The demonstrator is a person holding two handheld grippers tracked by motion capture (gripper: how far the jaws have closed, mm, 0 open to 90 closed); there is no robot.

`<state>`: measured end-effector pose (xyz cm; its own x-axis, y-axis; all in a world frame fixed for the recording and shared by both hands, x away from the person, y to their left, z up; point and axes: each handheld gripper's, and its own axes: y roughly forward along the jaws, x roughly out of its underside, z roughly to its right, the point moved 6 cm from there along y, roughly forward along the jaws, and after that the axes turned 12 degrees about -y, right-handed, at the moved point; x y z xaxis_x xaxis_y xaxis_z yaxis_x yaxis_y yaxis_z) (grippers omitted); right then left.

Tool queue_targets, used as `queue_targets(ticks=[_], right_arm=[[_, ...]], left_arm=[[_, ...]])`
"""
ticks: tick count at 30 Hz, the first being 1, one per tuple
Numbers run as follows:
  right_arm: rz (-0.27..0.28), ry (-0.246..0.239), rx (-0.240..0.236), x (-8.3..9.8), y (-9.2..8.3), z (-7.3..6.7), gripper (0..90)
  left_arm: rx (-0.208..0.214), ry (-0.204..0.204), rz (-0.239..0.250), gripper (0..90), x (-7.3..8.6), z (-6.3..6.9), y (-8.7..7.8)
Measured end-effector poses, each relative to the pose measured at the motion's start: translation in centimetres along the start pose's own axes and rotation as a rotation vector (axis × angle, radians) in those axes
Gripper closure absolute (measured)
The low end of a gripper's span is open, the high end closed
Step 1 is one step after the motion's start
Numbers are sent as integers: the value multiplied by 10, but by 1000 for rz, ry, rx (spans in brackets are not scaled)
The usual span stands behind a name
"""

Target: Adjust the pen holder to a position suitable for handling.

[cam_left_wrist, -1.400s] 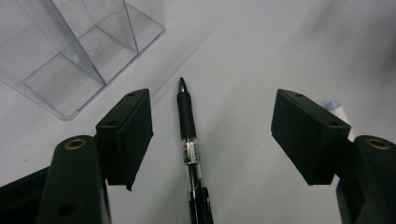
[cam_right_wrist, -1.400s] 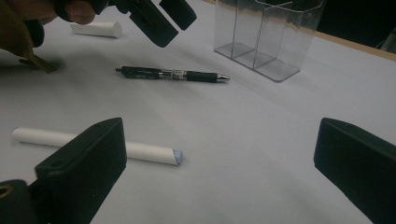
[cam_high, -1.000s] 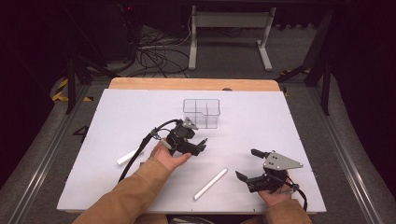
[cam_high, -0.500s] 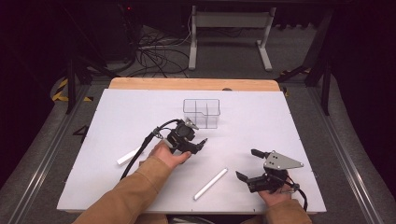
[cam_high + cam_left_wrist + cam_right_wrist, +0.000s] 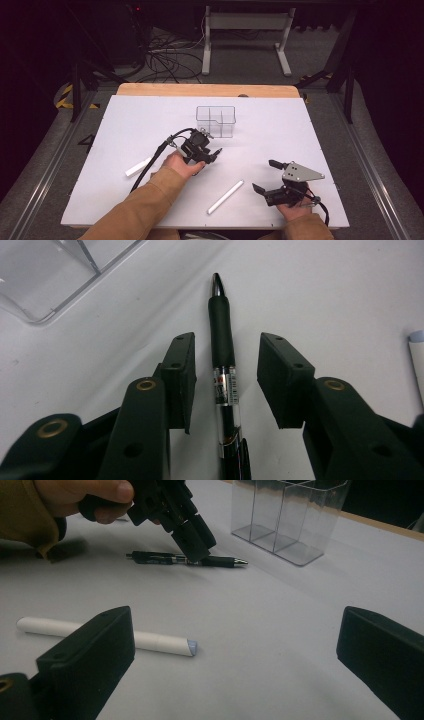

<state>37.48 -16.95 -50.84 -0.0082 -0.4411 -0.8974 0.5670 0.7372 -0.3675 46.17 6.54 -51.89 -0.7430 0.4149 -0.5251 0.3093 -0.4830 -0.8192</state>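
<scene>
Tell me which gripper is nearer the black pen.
Left. The left gripper straddles the black pen, its open jaws on either side of the barrel. The right gripper hangs open well off, near the table's front edge, beyond a white marker.

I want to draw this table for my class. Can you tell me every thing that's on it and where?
pen: one, black with a silver tip, lying flat between the open jaws of the left hand-held gripper
white markers: two, white; one at front middle, one at left beside the left forearm
clear box: one, see-through with dividers, back middle
table: one, white top, wooden back edge
left hand-held gripper: black, open, astride the pen
right hand-held gripper: black with grey plate, open, front right
</scene>
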Motion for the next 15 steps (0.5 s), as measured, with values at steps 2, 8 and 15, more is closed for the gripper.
queue_targets(ticks=[2, 8, 15], right_arm=[[-1, -1, 0, 0, 0, 0, 27], [-2, 0, -1, 0, 0, 0, 27], [-6, -2, 0, 1, 0, 0, 30]], left_arm=[[-13, 2, -5, 631, 0, 0, 1], [-70, 38, -30, 683, 0, 5, 5], [-110, 47, -42, 752, 0, 5, 7]])
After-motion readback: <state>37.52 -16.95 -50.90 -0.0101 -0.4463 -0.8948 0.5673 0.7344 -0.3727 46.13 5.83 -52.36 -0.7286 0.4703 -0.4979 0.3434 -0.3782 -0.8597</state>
